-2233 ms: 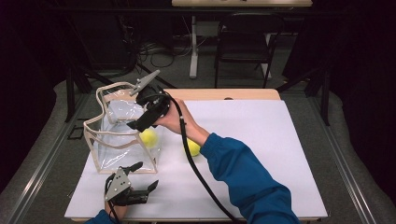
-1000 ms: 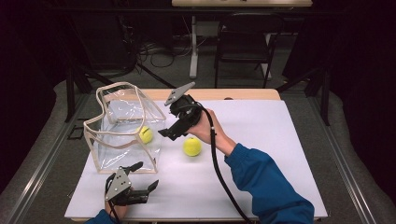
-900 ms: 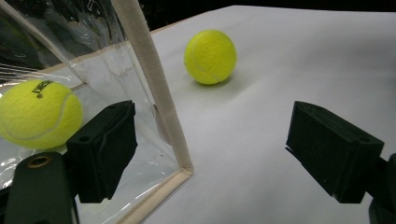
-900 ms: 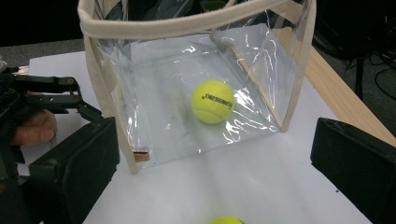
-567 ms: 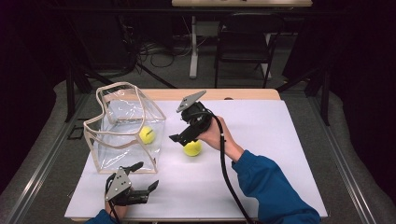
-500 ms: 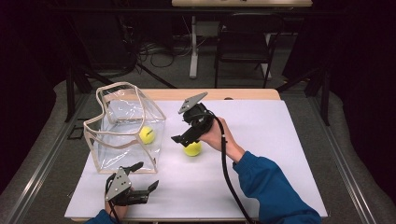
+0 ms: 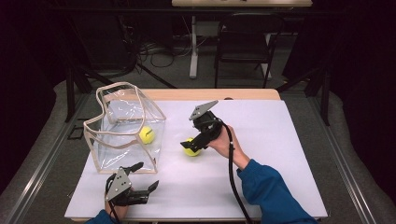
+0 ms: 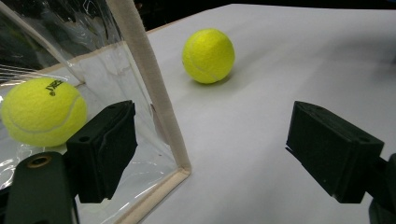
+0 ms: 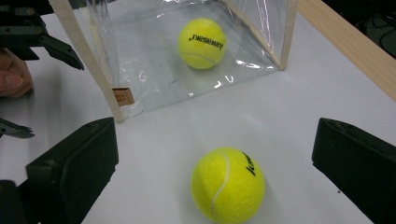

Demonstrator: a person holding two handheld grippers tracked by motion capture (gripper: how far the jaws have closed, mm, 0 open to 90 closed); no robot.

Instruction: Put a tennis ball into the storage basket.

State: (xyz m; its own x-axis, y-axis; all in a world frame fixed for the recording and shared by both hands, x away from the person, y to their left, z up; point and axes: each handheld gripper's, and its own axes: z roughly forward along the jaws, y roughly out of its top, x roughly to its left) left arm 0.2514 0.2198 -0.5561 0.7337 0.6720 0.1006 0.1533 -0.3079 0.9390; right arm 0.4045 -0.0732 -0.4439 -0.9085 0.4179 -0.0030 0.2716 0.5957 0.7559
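Note:
A clear plastic bag with beige trim stands open at the table's left, with one yellow tennis ball inside. A second tennis ball lies on the white table just right of the bag. My right gripper is lowered over that loose ball, open, with a jaw on each side and neither touching it. My left gripper rests open on the table at the bag's near corner. The bag's corner seam stands between its jaws, apart from both. The bagged ball shows through the plastic.
The white table top has free room to the right and front. A wooden edge runs along its far side. A chair and stands sit on the floor beyond. The right gripper's cable trails along the blue sleeve.
My right gripper has drawn away from the bag's opening, swung right and come down over the loose ball. The left gripper and both balls have stayed put.

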